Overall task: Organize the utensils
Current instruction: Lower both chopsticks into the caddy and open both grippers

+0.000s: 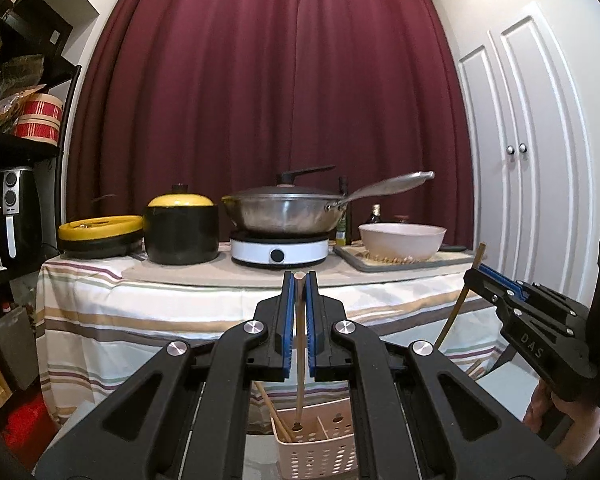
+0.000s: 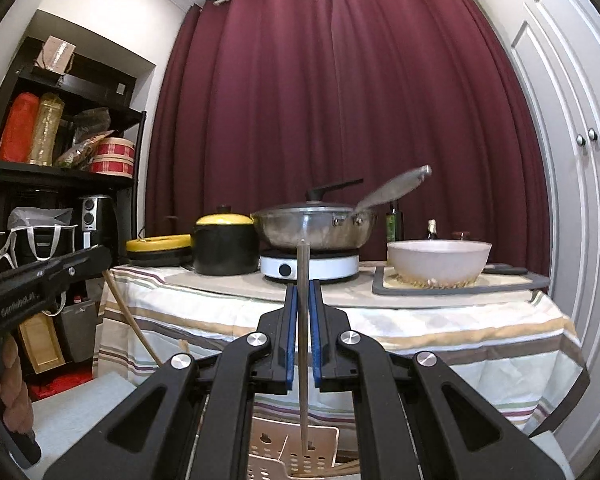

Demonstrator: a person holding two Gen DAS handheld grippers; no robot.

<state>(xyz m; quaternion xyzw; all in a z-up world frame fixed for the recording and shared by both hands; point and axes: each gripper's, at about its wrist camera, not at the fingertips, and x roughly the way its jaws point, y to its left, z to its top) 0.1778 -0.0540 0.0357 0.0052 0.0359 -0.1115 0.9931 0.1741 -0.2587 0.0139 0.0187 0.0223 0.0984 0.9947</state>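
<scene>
Maroon curtain [image 1: 260, 80] is backing the striped-cloth table [image 1: 180, 320], below which the beige perforated plastic caddy [image 1: 320, 448] is sitting, while the left gripper [image 1: 299, 280] is pinching a wooden chopstick [image 1: 300, 360] upright and the right gripper [image 2: 303, 292] is clamping a grey metal chopstick [image 2: 303, 340].

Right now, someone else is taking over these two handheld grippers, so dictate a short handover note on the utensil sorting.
Left gripper: shut on a pale wooden chopstick, held upright, lower tip over the beige perforated plastic utensil basket.
Right gripper: shut on a grey metal chopstick, upright, tip over the same basket.
Done: a few wooden chopsticks already lean in the basket's left compartment.
Left: set both held chopsticks into the basket and release; which compartment each belongs in, I cannot tell.
</scene>
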